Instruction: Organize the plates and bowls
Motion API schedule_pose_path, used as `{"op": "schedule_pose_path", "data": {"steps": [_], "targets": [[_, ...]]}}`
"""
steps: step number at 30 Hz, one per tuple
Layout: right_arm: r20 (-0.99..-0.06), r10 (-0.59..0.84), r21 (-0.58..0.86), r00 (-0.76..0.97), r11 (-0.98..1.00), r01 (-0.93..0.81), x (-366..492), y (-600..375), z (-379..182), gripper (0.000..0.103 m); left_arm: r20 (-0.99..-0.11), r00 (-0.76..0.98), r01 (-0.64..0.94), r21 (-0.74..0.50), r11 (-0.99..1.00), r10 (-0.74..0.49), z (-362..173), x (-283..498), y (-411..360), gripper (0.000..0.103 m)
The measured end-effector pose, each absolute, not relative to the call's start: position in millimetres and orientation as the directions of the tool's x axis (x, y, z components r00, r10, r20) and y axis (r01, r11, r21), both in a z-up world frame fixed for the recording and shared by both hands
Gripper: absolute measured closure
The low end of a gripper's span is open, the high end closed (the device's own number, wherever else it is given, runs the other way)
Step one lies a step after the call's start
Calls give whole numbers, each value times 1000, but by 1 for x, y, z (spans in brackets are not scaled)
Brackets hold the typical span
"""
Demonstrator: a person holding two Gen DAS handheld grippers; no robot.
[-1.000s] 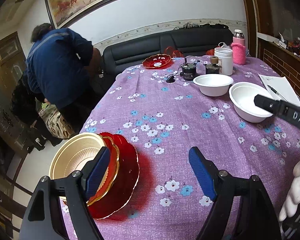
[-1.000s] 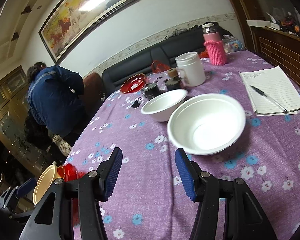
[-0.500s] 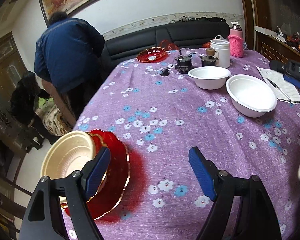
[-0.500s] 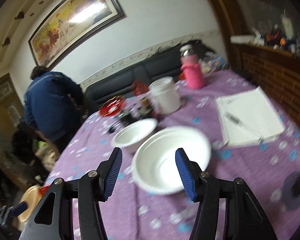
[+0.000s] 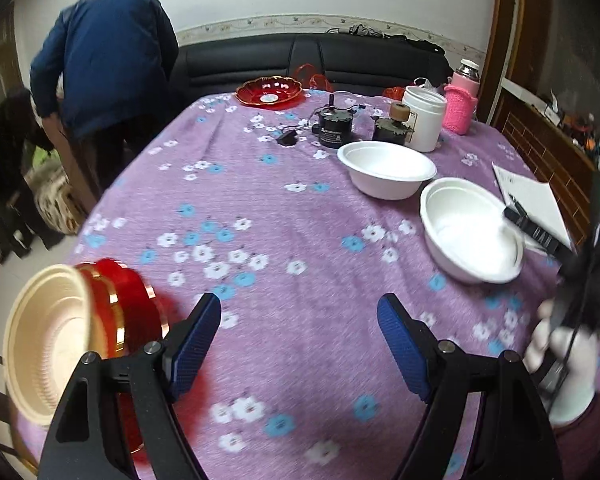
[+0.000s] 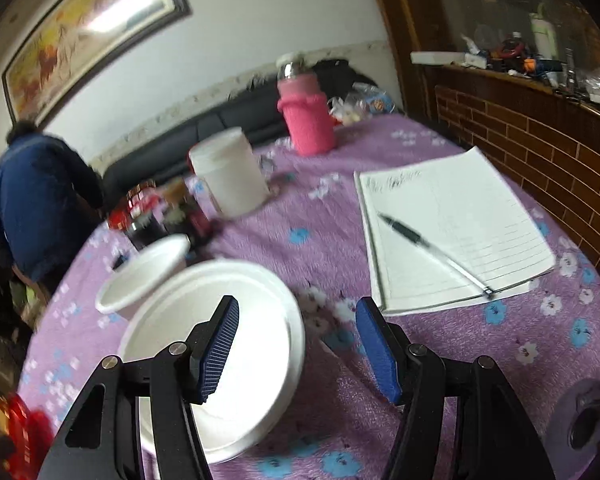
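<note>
Right gripper has just been opening; jaws spread, straddling the near white bowl's rim, unpinched. Left gripper spread, empty; cream bowl on red plate to its left. Risk: thin rim slips or tips if pinched shallow.

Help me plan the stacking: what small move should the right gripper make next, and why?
Probably ease down and close on the near white bowl's rim. The right gripper, its jaws just opening further, straddles that rim without pressing it; the second white bowl sits beside it.
</note>
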State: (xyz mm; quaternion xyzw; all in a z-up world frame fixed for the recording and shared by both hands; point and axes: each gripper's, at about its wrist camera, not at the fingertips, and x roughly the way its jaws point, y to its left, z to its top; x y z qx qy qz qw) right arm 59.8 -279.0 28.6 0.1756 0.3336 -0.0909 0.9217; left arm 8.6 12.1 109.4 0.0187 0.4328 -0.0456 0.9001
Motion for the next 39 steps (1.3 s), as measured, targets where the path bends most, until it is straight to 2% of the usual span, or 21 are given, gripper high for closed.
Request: {"op": "schedule_pose_path", "data": {"steps": [2, 3, 5, 8, 13, 17, 23, 29, 33, 35, 36, 38, 39], "targets": [[-659, 5, 292, 752, 923, 249, 64, -277, 22, 41, -789, 609, 98, -28, 995, -82, 105, 15, 8, 23], [-665, 37, 310, 746, 922, 231, 65, -275, 20, 58, -797, 597, 99, -42, 994, -93, 102, 19, 5, 23], [-681, 91, 341, 726, 917, 205, 68, -272, 16, 78, -805, 583, 100, -63, 993, -110, 97, 23, 3, 23], [-679, 172, 402, 714, 901, 165, 65, -270, 15, 86, -810, 573, 93, -88, 992, -125, 92, 26, 5, 23], [-646, 401, 561, 650, 826, 48, 63, -258, 8, 86, -812, 572, 67, -96, 993, -118, 88, 30, 16, 23], [-635, 512, 595, 579, 802, -56, 63, -236, 5, 86, -816, 566, 40, -111, 993, -114, 83, 37, 24, 23], [-692, 427, 478, 583, 875, -75, 60, -211, 3, 84, -824, 556, 38, -108, 993, -111, 68, 61, 17, 23], [-708, 373, 416, 600, 906, -72, 58, -206, 5, 84, -846, 515, 37, -137, 990, -137, 50, 87, -2, 23], [-701, 371, 425, 609, 903, -60, 59, -208, 4, 73, -856, 498, 49, -135, 990, -141, 42, 95, -17, 23], [-701, 374, 430, 607, 901, -59, 60, -207, 3, 70, -856, 500, 60, -117, 991, -132, 40, 96, -23, 24], [-701, 375, 430, 606, 901, -60, 61, -206, 3, 70, -856, 500, 69, -111, 991, -130, 39, 97, -26, 27], [-701, 376, 429, 606, 901, -63, 62, -205, 3, 70, -861, 494, 89, -91, 992, -123, 38, 97, -32, 45], [-699, 380, 430, 606, 900, -68, 61, -204, 3, 70, -866, 485, 103, -82, 991, -122, 37, 97, -35, 67]]}}
